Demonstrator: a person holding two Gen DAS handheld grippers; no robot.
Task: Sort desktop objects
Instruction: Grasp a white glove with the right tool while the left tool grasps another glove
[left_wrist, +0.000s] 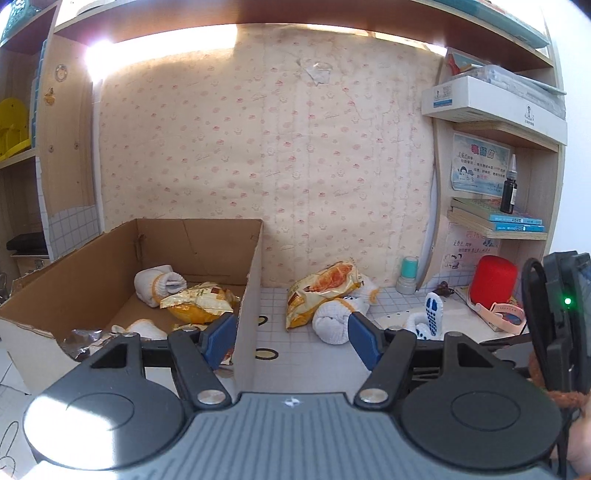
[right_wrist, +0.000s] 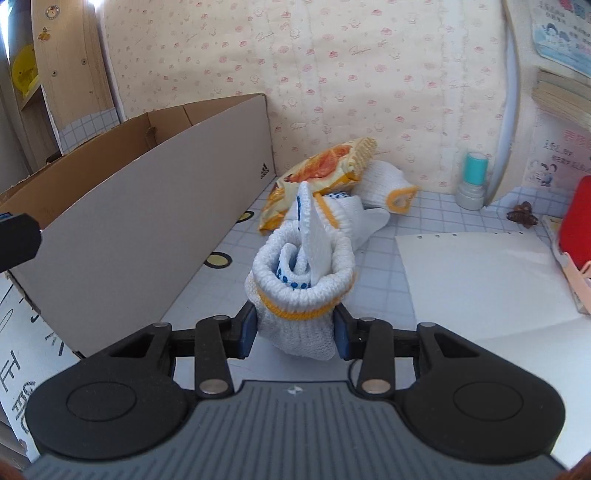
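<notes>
My right gripper (right_wrist: 294, 330) is shut on a rolled white glove with a yellow cuff and blue dots (right_wrist: 303, 280), held above the desk. The glove also shows in the left wrist view (left_wrist: 428, 315). My left gripper (left_wrist: 291, 334) is open and empty, straddling the right wall of a cardboard box (left_wrist: 251, 280). The box (right_wrist: 147, 192) holds a rolled white glove (left_wrist: 159, 284) and a yellow snack bag (left_wrist: 199, 301). On the desk lie another yellow snack bag (left_wrist: 325, 286) (right_wrist: 325, 166) and more white gloves (left_wrist: 332, 321) (right_wrist: 384, 188).
A white sheet of paper (right_wrist: 480, 273) lies on the desk at right. A teal-capped stamp (right_wrist: 472, 177), a red cylinder (left_wrist: 493, 280), a pink watch (left_wrist: 502, 314) and a small brown clip (right_wrist: 522, 216) sit near the shelf. Books and a dark bottle (left_wrist: 509, 192) stand on the shelf.
</notes>
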